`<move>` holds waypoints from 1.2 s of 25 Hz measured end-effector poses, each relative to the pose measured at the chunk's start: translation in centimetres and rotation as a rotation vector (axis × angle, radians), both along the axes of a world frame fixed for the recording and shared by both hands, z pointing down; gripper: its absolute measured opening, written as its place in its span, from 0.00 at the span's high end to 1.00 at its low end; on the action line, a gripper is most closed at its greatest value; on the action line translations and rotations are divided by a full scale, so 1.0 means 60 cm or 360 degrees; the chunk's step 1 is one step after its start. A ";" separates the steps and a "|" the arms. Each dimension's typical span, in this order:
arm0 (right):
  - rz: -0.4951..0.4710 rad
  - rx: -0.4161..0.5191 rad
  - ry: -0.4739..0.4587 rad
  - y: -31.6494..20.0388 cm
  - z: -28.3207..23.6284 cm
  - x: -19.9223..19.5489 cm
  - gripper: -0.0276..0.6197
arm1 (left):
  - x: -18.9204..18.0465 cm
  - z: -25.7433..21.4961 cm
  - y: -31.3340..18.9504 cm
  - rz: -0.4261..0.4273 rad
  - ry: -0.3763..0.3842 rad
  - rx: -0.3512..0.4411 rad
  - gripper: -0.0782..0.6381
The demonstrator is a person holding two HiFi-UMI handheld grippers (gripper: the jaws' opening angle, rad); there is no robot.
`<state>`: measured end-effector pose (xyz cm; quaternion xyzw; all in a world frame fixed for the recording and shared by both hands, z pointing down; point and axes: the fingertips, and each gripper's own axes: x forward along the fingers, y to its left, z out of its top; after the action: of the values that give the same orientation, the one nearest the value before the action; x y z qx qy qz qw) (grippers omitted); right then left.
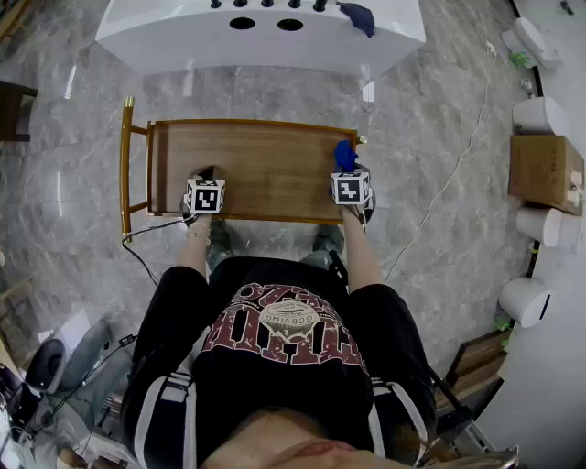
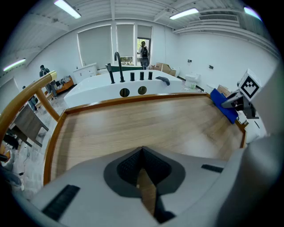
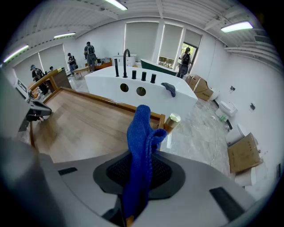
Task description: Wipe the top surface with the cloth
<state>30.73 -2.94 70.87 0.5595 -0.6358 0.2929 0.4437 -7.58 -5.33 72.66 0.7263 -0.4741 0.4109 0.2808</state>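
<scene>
A person stands at the near edge of a wooden counter [image 1: 265, 169], a pair of tongs in each hand, ready to wipe its top; the wood lies bare from rail to rail, with nothing on it to work round.

The right tongs [image 1: 348, 176] sit over the counter's right end, closed firmly on a blue cloth [image 3: 141, 133]; the cloth is pinched low in a fold, and its loose upper part stands out beyond the tips, likely so that the free part can be laid flat on the wood; whether any of it touches the surface yet cannot be made out.

The left tongs [image 2: 142, 151] hang over the near left part of the counter, well apart from the cloth; their dark pads meet at the tips and grip nothing, only a sliver of wood showing through behind them; by the look of it this hand is a spare, kept low and out of the wiping path, perhaps to steady the counter.

Beyond the far edge stands a white bathtub [image 1: 256, 41] with black taps, a dark rag [image 1: 359, 16] draped on its rim; a brass-coloured handle rail [image 1: 125, 165] closes the counter's left end; the wipe itself seems not yet begun.
</scene>
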 end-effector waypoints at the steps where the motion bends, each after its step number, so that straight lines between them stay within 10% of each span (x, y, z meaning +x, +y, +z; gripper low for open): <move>1: -0.0005 -0.0005 0.0006 -0.004 0.004 -0.002 0.82 | -0.002 0.002 -0.004 0.0007 -0.0003 0.0006 0.82; 30: -0.0194 -0.0020 -0.0167 -0.020 0.013 -0.169 0.82 | 0.086 -0.029 0.015 0.0022 0.0060 0.0041 0.82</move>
<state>20.60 -4.12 71.67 0.5008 -0.6892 0.2984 0.4302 -2.42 -4.41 70.91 0.7406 -0.4690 0.3930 0.2776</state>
